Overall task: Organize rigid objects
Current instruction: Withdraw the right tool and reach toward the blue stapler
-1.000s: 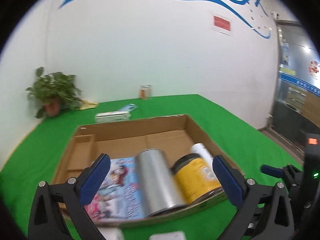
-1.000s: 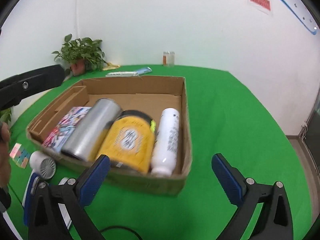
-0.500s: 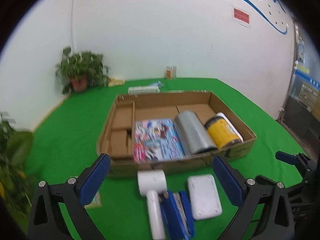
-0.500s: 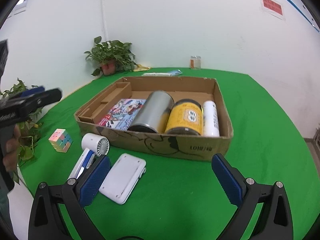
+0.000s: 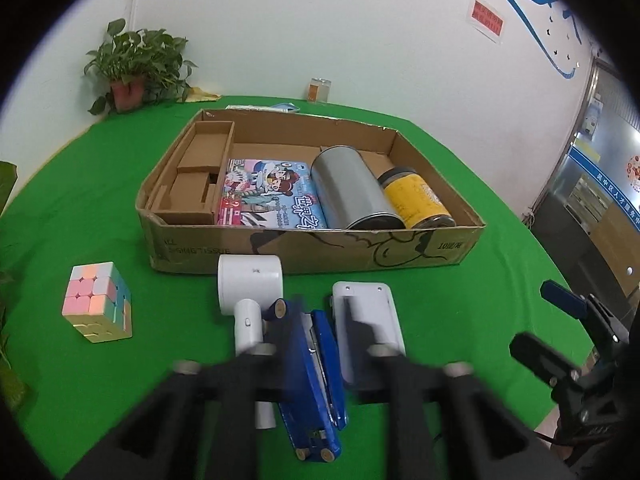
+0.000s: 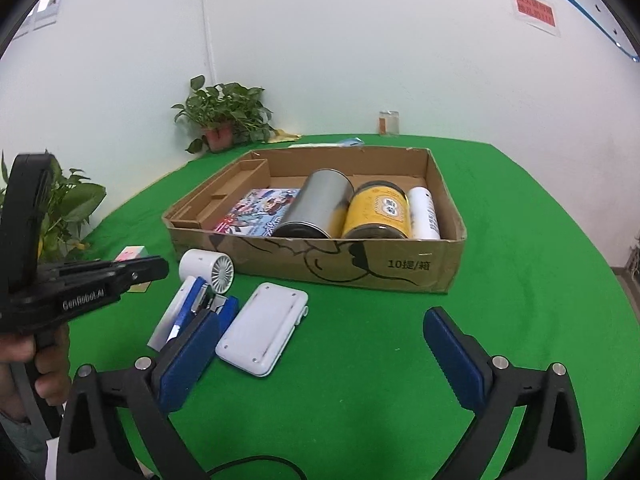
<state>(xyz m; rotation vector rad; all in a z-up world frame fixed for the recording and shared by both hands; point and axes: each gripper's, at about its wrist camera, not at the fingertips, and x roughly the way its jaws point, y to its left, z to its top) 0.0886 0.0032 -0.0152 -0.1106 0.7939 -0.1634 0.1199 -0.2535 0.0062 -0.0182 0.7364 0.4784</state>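
Box: cardboard box (image 5: 304, 256) on green table (image 5: 460, 312), far of both claws; holds, left to right, picture book (image 5: 272, 196), silver can (image 5: 348, 188) and yellow jar (image 5: 416, 200), both lying on their sides.
White bottle: white bottle (image 6: 424, 212) at the box's right wall, beside the jar (right wrist view only; the left view hides it behind the jar).
Loose items: white handheld fan (image 5: 250, 292), blue stapler (image 5: 312, 364) and white flat case (image 5: 368, 324) side by side on the cloth, near of the box.
Cube: pastel cube (image 5: 98, 302) left of the fan, apart from it; whole in the left view, only a sliver (image 6: 132, 254) in the right.
Left claw: left gripper (image 5: 316, 344) blurred, fingers close in over the stapler; contact cannot be told (seen side-on in the right view (image 6: 156, 270), no clearer).
Right claw: right gripper (image 6: 320, 356) fingers wide apart, nothing between, above bare cloth right of the case.
Background: potted plant (image 5: 136, 68) and small glass jar (image 5: 320, 90) at the far wall.
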